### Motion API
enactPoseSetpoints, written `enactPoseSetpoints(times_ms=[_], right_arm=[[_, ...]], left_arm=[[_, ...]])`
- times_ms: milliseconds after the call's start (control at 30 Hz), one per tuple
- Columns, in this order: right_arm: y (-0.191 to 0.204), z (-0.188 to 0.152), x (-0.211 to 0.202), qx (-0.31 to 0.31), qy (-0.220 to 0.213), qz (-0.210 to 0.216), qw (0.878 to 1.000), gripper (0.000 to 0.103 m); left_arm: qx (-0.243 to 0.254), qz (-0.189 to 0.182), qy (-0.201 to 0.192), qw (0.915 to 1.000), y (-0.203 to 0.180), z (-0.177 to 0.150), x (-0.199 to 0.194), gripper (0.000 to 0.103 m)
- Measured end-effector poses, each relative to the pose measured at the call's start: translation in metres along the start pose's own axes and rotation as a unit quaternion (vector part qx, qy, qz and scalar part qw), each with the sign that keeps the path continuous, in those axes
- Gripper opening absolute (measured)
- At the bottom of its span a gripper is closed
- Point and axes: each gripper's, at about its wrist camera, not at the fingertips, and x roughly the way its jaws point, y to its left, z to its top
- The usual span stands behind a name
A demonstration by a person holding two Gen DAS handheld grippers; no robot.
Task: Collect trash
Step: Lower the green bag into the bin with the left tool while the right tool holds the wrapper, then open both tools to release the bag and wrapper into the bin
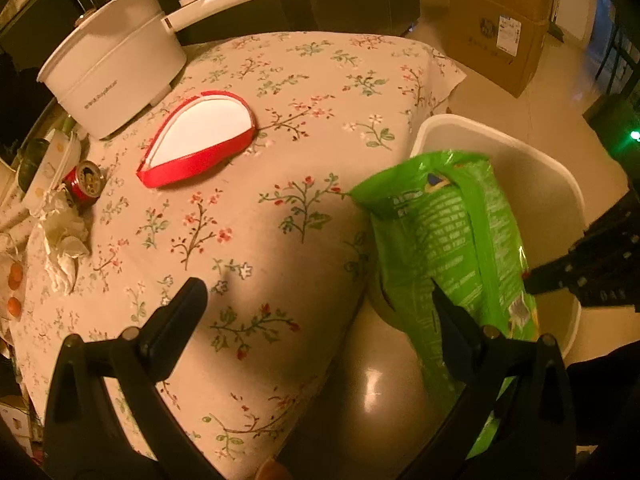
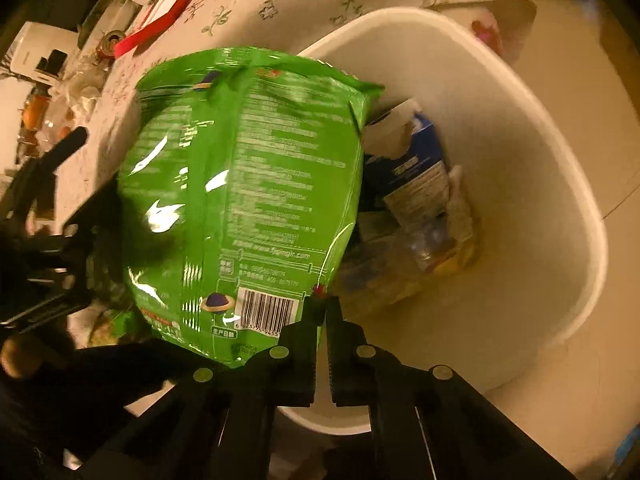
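Note:
My right gripper (image 2: 323,304) is shut on the bottom corner of a green snack bag (image 2: 240,184) and holds it over the rim of a white trash bin (image 2: 552,184). The bin holds a blue carton (image 2: 416,168) and other wrappers. In the left wrist view the green bag (image 1: 452,240) hangs in front of the bin (image 1: 540,184), beside the table edge. My left gripper (image 1: 320,300) is open and empty above the table's near corner; its right finger (image 1: 452,320) is next to the bag. A crushed red can (image 1: 86,184) and crumpled tissues (image 1: 64,240) lie at the table's left.
A floral tablecloth (image 1: 280,140) covers the table. On it stand a white electric pot (image 1: 116,76) and a red-rimmed white lid (image 1: 200,136). Cardboard boxes (image 1: 500,24) stand on the floor behind. Oranges (image 1: 15,276) lie at the far left.

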Motion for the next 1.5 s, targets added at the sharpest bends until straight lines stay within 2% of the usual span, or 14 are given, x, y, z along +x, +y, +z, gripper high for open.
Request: enactPoseSetpoints(times_ms=[100,133,200,300,433,500,533,567,600,633,767,900,1233,1500], right_arm=[[-0.004,0.001,-0.002,0.006,-0.006,-0.029,1.0,0.004],[-0.005,0.001,-0.003,0.008,-0.008,-0.041,0.999,0.0],[-0.011,0.0,-0.001,0.011,-0.002,-0.093,0.996,0.0],[-0.02,-0.003,0.002,0.023,0.009,-0.102,0.994,0.0],[-0.022,-0.002,-0.006,0.037,-0.005,-0.08,0.996,0.002],[-0.028,0.003,-0.021,0.049,-0.029,-0.078,0.995,0.011],[-0.029,0.004,-0.028,0.059,-0.043,-0.068,0.995,0.023],[-0.03,0.005,-0.036,0.07,-0.057,-0.052,0.995,0.042],[-0.028,0.005,-0.043,0.075,-0.072,-0.04,0.994,0.055],[-0.023,0.007,-0.044,0.074,-0.08,-0.035,0.993,0.073],[-0.002,0.017,-0.048,0.035,-0.086,-0.041,0.995,0.074],[-0.003,0.02,-0.057,0.039,-0.094,-0.057,0.993,0.073],[-0.025,0.016,-0.06,0.048,-0.106,-0.099,0.988,0.074],[-0.002,0.022,-0.067,0.01,-0.122,-0.129,0.984,0.08]], left_arm=[[0.007,-0.011,0.012,0.9998,-0.004,-0.003,0.001,0.103],[0.013,-0.015,0.012,0.9997,-0.007,-0.005,0.001,0.103],[0.019,-0.024,0.009,0.9995,-0.008,-0.005,-0.002,0.103],[0.029,-0.054,0.011,0.998,-0.011,-0.006,-0.007,0.103],[0.04,-0.047,0.012,0.998,-0.015,-0.012,-0.008,0.103],[0.038,-0.049,0.02,0.9979,-0.017,-0.013,-0.004,0.103],[0.036,-0.051,0.025,0.9977,-0.017,-0.014,-0.003,0.103],[0.034,-0.055,0.028,0.9975,-0.016,-0.014,-0.001,0.103],[0.031,-0.061,0.028,0.9973,-0.016,-0.014,-0.001,0.103],[0.026,-0.067,0.027,0.997,-0.015,-0.013,-0.002,0.103],[-0.005,-0.103,0.009,0.9946,-0.009,-0.007,-0.01,0.103],[-0.04,-0.137,-0.012,0.9897,0.0,-0.001,-0.021,0.103],[-0.043,-0.115,-0.018,0.9923,0.015,0.0,-0.029,0.103],[-0.075,-0.091,-0.02,0.9928,0.055,-0.013,-0.039,0.103]])
